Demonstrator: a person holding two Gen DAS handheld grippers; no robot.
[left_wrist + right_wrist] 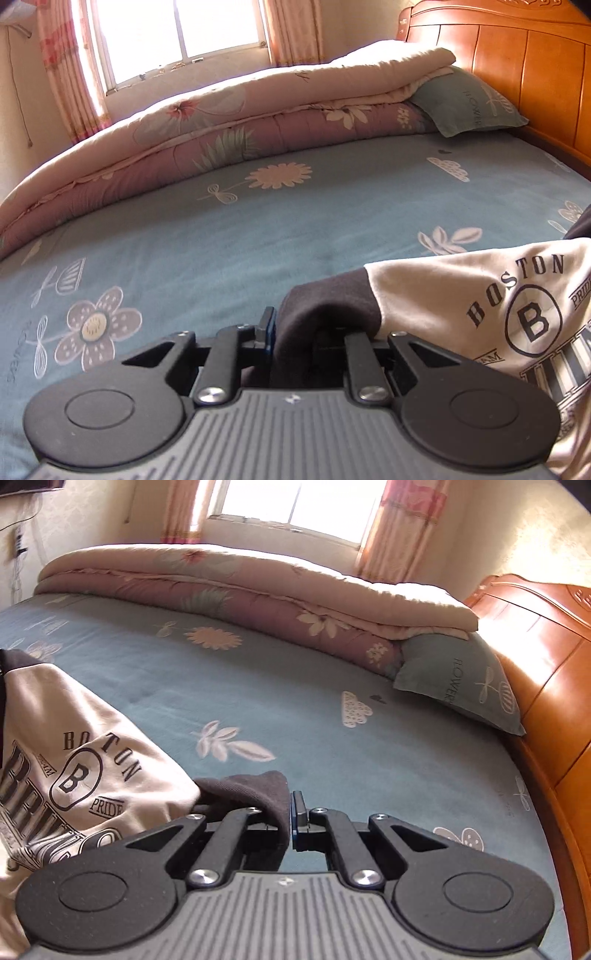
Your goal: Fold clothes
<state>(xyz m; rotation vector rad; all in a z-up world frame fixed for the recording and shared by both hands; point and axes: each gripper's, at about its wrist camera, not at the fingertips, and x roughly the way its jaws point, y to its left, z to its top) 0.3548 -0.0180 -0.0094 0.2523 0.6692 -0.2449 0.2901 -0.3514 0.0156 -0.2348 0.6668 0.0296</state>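
A cream shirt [480,295] with dark grey sleeves and a "BOSTON B" print hangs above the blue bed sheet [258,236], stretched between both grippers. My left gripper [291,332] is shut on one dark shoulder part [325,302], which drapes over and hides its right finger. In the right wrist view the same shirt [74,746] fills the lower left, and my right gripper [286,812] is shut on its other dark shoulder part [251,786]. That cloth covers the left finger; the blue pad of the right finger [295,812] shows.
A folded floral quilt [229,122] lies along the far side of the bed, under the window [177,33]. A teal pillow [465,679] rests against the wooden headboard [546,657] on the right. The flowered blue sheet [295,701] stretches flat ahead of both grippers.
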